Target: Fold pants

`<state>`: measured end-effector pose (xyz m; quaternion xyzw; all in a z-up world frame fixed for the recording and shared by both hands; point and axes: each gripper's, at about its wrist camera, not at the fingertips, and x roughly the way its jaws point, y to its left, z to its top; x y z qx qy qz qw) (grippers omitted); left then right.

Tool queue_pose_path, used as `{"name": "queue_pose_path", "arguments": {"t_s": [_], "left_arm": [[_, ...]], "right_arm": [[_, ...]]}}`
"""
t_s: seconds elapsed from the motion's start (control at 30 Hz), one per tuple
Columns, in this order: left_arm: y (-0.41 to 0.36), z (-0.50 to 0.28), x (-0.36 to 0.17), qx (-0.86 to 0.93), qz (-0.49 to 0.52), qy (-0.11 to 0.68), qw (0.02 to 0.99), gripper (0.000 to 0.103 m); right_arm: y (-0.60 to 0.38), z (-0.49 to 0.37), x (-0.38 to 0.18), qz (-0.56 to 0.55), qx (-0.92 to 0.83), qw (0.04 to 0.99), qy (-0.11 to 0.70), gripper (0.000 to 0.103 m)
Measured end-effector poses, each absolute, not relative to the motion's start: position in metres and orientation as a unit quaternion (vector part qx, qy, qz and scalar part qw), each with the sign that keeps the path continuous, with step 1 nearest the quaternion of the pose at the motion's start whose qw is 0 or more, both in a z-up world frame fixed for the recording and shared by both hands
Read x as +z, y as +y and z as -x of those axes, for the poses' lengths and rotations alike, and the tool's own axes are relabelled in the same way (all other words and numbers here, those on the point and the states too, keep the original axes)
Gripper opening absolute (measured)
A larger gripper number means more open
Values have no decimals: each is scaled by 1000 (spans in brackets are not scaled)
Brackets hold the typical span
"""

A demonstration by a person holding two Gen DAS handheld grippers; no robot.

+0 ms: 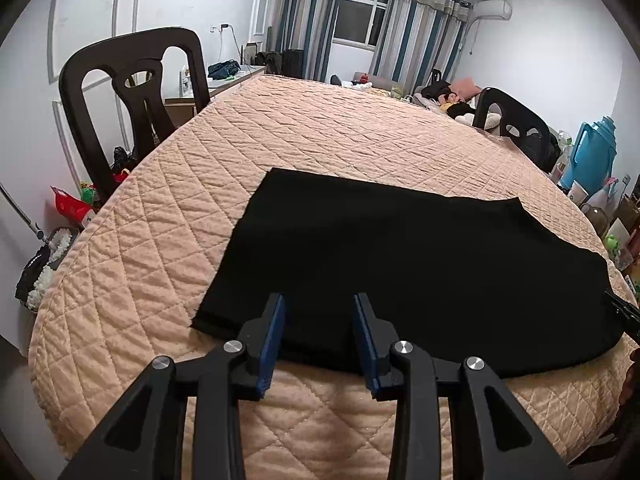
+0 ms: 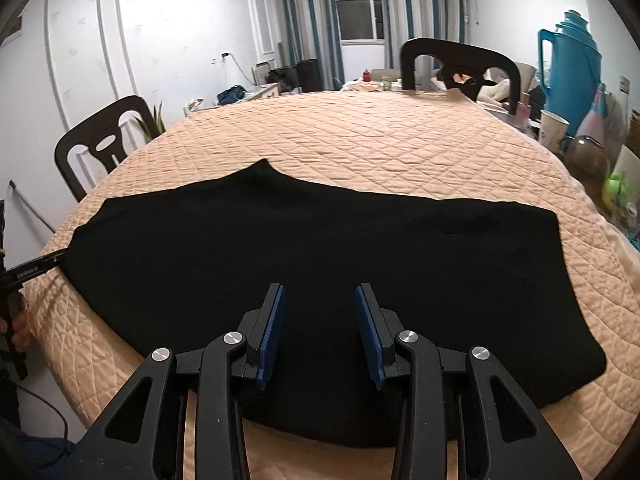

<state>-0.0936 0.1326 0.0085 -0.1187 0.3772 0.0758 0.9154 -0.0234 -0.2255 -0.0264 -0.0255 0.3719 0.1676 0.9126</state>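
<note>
Black pants (image 2: 320,248) lie flat on a quilted peach table cover (image 1: 320,128) as left gripper (image 1: 320,312) & right gripper (image 2: 320,300) hover w/ jaws wide, holding nothing.

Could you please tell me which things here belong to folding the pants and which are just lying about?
For the job: pants, left gripper, right gripper, quilted table.

Lying about: chairs, blue thermos, paper cup.

Left tool (image 1: 320,320) open over black pants (image 1: 400,272) on quilted table (image 1: 340,136).
</note>
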Motion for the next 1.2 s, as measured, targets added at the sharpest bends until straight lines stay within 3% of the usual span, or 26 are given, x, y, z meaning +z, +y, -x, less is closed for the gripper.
{"name": "queue_pose_path", "arguments": {"t_s": [0.5, 0.63, 0.97, 1.07, 1.2], "left_arm": [[153, 126, -1, 84, 190, 374, 904, 44], [156, 119, -2, 86, 207, 362, 905, 49], [157, 98, -4, 96, 224, 338, 909, 49], [156, 91, -4, 103, 215, 339, 910, 42], [157, 83, -4, 104, 217, 350, 905, 14]], "right_arm": [[-210, 22, -28, 18, 193, 909, 369, 37], [-209, 21, -29, 17, 198, 909, 367, 37], [-211, 18, -25, 8, 196, 912, 360, 37], [-211, 17, -27, 4, 196, 911, 363, 37], [-211, 16, -27, 1, 198, 911, 362, 37]]}}
